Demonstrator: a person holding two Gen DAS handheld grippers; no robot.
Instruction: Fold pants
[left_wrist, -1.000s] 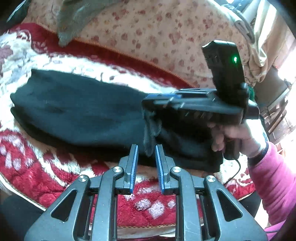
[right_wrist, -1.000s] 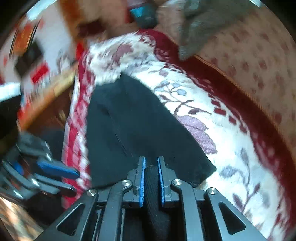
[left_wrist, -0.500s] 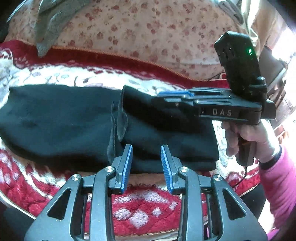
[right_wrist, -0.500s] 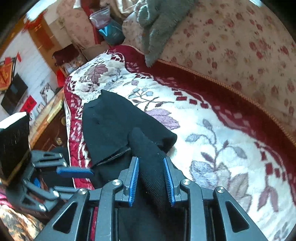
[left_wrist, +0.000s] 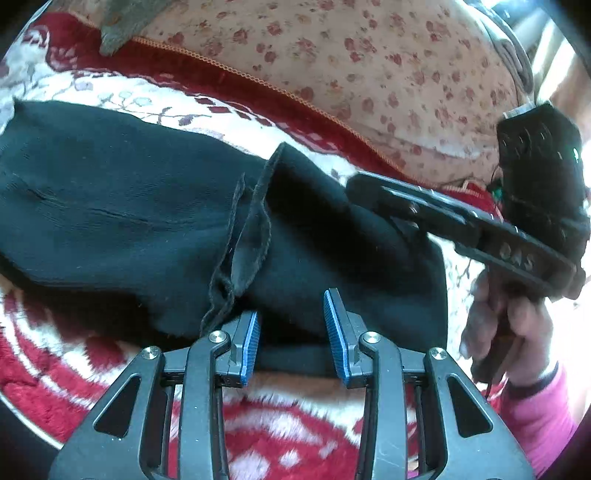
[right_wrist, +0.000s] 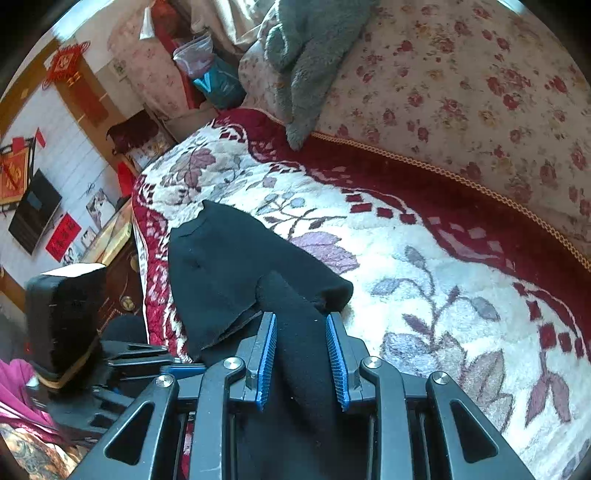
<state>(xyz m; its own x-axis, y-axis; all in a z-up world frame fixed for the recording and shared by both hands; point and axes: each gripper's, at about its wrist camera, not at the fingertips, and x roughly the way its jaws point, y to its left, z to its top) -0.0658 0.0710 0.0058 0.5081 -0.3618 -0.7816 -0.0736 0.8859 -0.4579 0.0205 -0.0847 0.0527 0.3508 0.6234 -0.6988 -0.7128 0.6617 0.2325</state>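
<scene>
The black pants (left_wrist: 122, 218) lie folded across the red and white floral blanket (left_wrist: 74, 373), with one end laid back over the rest and its raw edge (left_wrist: 251, 240) showing at the middle. My left gripper (left_wrist: 291, 332) is open just above the near fold edge, holding nothing. My right gripper (right_wrist: 301, 354) is open with a ridge of the pants (right_wrist: 236, 266) lying between its blue pads; it also shows from the side in the left wrist view (left_wrist: 461, 221), over the right end of the pants.
A floral cushion (right_wrist: 480, 85) backs the blanket, with a grey cloth (right_wrist: 306, 62) draped on it. Beyond the blanket's left edge stand a wooden cabinet (right_wrist: 122, 273) and a tiled wall with red decorations (right_wrist: 62, 62). A pink-sleeved arm (left_wrist: 539, 410) is at right.
Both grippers have opened: the right one let go of the pants end, which now rests folded over the rest. The left gripper widened and moved closer to the fold edge.
</scene>
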